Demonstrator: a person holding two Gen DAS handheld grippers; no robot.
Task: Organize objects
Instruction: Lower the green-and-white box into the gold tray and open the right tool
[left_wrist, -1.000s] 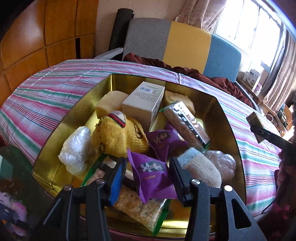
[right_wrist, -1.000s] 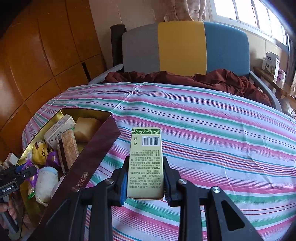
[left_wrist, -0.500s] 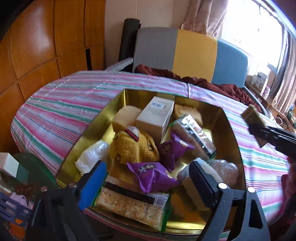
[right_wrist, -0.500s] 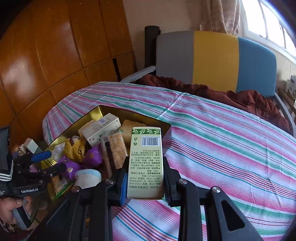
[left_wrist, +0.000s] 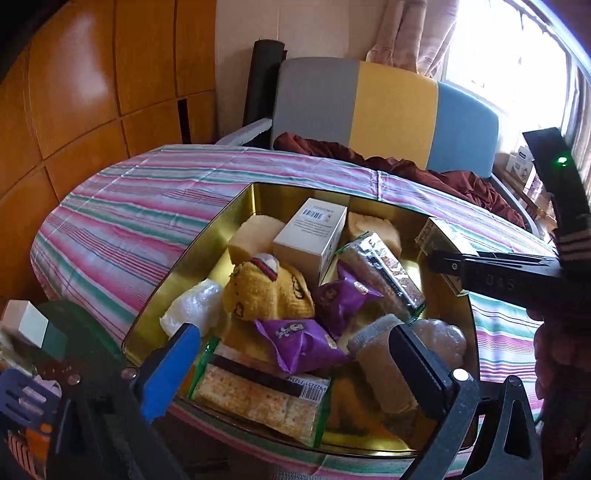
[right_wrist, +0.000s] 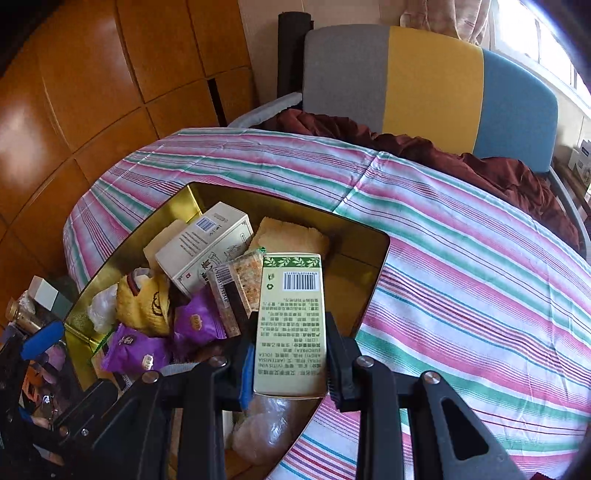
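Note:
A gold tin (left_wrist: 236, 210) (right_wrist: 373, 280) on the striped table holds a white box (left_wrist: 310, 236), a yellow knit toy (left_wrist: 266, 291), purple snack packets (left_wrist: 299, 343), a cracker pack (left_wrist: 258, 398) and wrapped bars. My right gripper (right_wrist: 290, 365) is shut on a green-and-cream carton (right_wrist: 291, 325) and holds it over the tin's right side; the carton also shows in the left wrist view (left_wrist: 443, 243). My left gripper (left_wrist: 291, 369) is open and empty at the tin's near edge, over the cracker pack.
The striped tablecloth (right_wrist: 480, 277) spreads right of the tin. A grey, yellow and blue chair (right_wrist: 424, 85) with a maroon cloth (right_wrist: 424, 147) stands behind the table. Small clutter (left_wrist: 26, 369) lies low at the left. Wooden wall panels are at the left.
My right gripper has carried the carton left, from above the cloth to above the tin. My left gripper has opened wide, released the purple packet and drawn back.

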